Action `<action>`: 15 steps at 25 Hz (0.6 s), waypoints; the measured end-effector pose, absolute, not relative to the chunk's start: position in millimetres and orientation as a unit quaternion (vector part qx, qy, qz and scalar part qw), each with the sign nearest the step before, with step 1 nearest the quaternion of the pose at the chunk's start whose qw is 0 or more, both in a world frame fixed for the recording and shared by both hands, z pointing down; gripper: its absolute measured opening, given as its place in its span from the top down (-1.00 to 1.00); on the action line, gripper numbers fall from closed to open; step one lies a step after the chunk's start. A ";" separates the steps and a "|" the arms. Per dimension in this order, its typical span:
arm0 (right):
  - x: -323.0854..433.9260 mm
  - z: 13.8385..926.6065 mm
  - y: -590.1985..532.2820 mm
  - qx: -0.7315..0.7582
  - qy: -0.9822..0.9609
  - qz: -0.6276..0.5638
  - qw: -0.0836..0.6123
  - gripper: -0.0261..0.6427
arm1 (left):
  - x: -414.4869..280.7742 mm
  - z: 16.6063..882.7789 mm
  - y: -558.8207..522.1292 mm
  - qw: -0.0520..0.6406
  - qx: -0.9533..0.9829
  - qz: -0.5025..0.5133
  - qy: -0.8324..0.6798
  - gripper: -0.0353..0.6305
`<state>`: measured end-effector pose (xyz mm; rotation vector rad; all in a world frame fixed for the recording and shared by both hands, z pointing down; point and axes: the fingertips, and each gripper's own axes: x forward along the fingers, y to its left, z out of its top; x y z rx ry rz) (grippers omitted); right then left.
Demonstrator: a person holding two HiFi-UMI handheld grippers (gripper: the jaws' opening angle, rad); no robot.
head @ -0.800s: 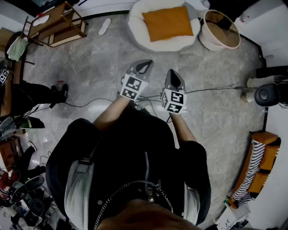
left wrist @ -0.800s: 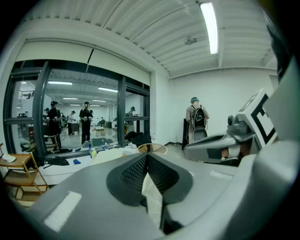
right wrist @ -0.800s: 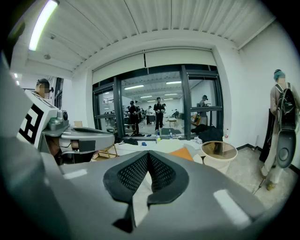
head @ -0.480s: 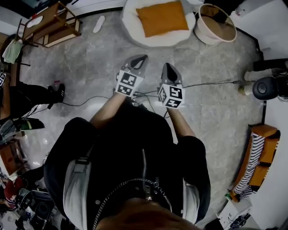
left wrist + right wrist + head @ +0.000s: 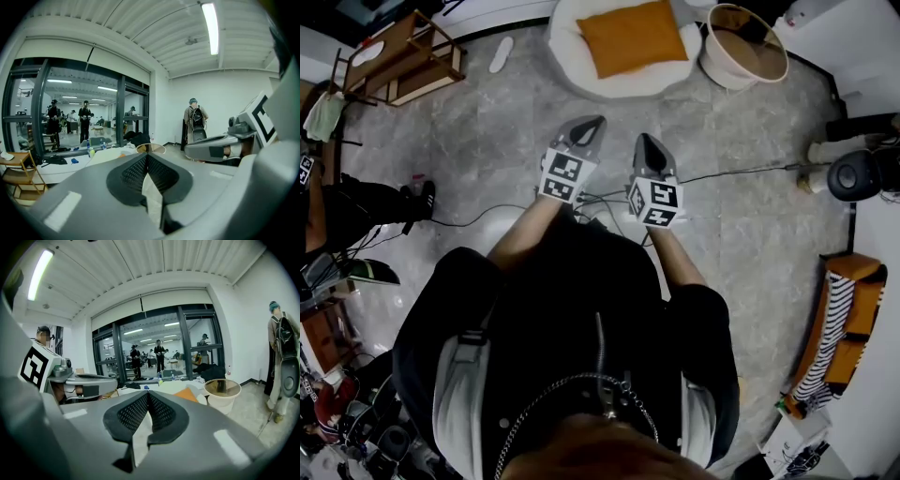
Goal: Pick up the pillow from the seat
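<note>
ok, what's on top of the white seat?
An orange pillow lies flat on the seat; nothing else shows there. The part of the seat beneath the pillow is covered and unseen.

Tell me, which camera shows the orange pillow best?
The head view: the whole pillow lies on the white seat, seen from above. The right gripper view shows one orange corner; the left gripper view, almost nothing.
</note>
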<state>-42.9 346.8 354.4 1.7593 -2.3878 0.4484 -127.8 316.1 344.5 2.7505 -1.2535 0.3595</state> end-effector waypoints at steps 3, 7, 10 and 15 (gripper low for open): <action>-33.9 356.5 351.4 0.586 -0.793 0.152 0.068 0.91 | -120.1 346.1 319.8 0.049 0.903 0.117 -0.411 0.86; -30.9 352.1 356.6 0.584 -0.794 0.156 0.058 0.91 | -117.2 345.4 320.9 0.050 0.903 0.118 -0.410 0.86; -26.3 350.2 361.4 0.579 -0.798 0.157 0.053 0.91 | -118.2 340.3 320.4 0.040 0.900 0.121 -0.417 0.86; -12.5 351.2 375.2 0.581 -0.796 0.161 0.056 0.91 | -118.6 334.4 324.9 0.035 0.897 0.125 -0.423 0.86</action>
